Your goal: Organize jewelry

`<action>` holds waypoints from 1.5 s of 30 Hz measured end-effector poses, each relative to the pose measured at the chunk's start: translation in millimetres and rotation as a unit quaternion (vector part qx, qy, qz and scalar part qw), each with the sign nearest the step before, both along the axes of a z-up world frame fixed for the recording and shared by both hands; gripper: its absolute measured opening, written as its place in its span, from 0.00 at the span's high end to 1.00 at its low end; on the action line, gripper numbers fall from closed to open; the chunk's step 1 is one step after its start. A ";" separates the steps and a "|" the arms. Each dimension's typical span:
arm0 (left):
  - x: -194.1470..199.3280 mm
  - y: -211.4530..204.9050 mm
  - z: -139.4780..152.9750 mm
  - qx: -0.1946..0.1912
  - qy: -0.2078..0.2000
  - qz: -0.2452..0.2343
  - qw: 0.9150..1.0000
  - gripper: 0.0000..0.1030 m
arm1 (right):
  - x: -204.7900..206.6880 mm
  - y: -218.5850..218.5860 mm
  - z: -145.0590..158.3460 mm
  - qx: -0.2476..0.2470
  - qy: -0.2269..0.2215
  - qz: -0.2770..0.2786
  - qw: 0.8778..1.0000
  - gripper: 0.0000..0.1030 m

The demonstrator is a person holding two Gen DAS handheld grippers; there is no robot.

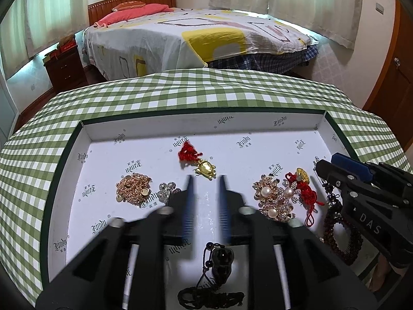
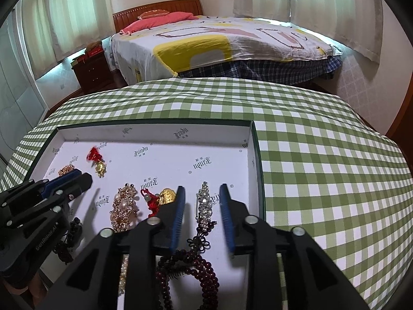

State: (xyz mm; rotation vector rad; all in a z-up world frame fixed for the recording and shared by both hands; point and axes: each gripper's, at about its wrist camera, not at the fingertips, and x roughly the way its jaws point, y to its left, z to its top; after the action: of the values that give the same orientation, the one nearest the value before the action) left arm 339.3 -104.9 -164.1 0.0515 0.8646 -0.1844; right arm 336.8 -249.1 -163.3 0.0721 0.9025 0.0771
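A shallow white tray with a dark green rim (image 1: 206, 124) lies on the checked cloth and holds the jewelry. My left gripper (image 1: 206, 178) hangs open over its middle, with a gold turtle charm on a red tassel (image 1: 205, 169) just past its tips and a black pendant on a cord (image 1: 219, 258) beneath it. My right gripper (image 2: 202, 188) is open over the tray's right side, its fingers either side of a silver rhinestone brooch (image 2: 205, 204) without touching it. Dark red prayer beads (image 2: 204, 271) lie below it.
Also in the tray are a gold chain pile (image 1: 133, 190), a small silver piece (image 1: 167, 191), a pearl brooch (image 1: 271, 196) and a red knot with a gold charm (image 1: 302, 180). The green checked tablecloth (image 2: 322, 180) spreads right. A bed (image 1: 206, 36) stands beyond.
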 end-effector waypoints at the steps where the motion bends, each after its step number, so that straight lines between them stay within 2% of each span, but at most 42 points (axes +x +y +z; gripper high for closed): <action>1: -0.7 0.3 1.3 -0.001 -0.003 0.001 1.000 0.68 | -0.2 0.4 0.4 -0.001 -0.001 0.000 1.000 0.70; 5: -1.9 -1.0 2.0 0.001 -0.005 -0.003 1.000 0.63 | -1.4 0.4 0.8 0.000 -0.003 -0.002 1.000 0.68; 7: -2.8 -0.1 3.2 -0.002 -0.006 -0.001 1.000 0.55 | -1.9 -0.2 1.4 0.002 -0.006 -0.003 1.000 0.65; 11: -4.4 1.9 6.4 -0.006 -0.011 0.002 1.000 0.46 | -4.3 -0.4 3.9 0.002 -0.014 -0.006 1.000 0.55; 16: -8.6 3.4 12.2 0.001 -0.025 0.007 1.000 0.30 | -7.4 0.9 7.1 0.010 -0.025 -0.003 1.000 0.45; 18: -11.0 3.8 15.1 0.006 -0.035 0.011 0.999 0.23 | -8.9 2.6 9.2 0.002 -0.030 -0.006 1.000 0.34; 22: -13.1 6.3 19.4 0.018 -0.050 0.020 0.998 0.15 | -12.1 0.1 11.0 0.009 -0.033 -0.013 0.999 0.30; 29: -24.8 17.1 25.4 0.032 -0.063 0.029 0.997 0.13 | -21.4 1.1 15.6 0.007 -0.037 -0.017 0.999 0.28; 35: -36.3 28.2 29.6 0.030 -0.067 0.030 0.997 0.13 | -31.7 1.1 17.7 0.009 -0.038 -0.024 0.999 0.25; 40: -52.4 42.6 37.6 0.014 -0.065 0.043 0.997 0.13 | -43.6 3.4 21.7 0.007 -0.037 -0.035 0.999 0.25; 45: -72.1 50.3 52.5 0.022 -0.080 0.044 0.996 0.13 | -62.8 5.2 35.0 0.008 -0.048 -0.042 0.998 0.25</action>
State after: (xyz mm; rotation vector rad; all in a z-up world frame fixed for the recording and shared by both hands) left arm 267.1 -54.6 -111.7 0.0676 0.7095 -0.0776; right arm 274.0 -243.9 -128.3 0.1211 0.8028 0.0093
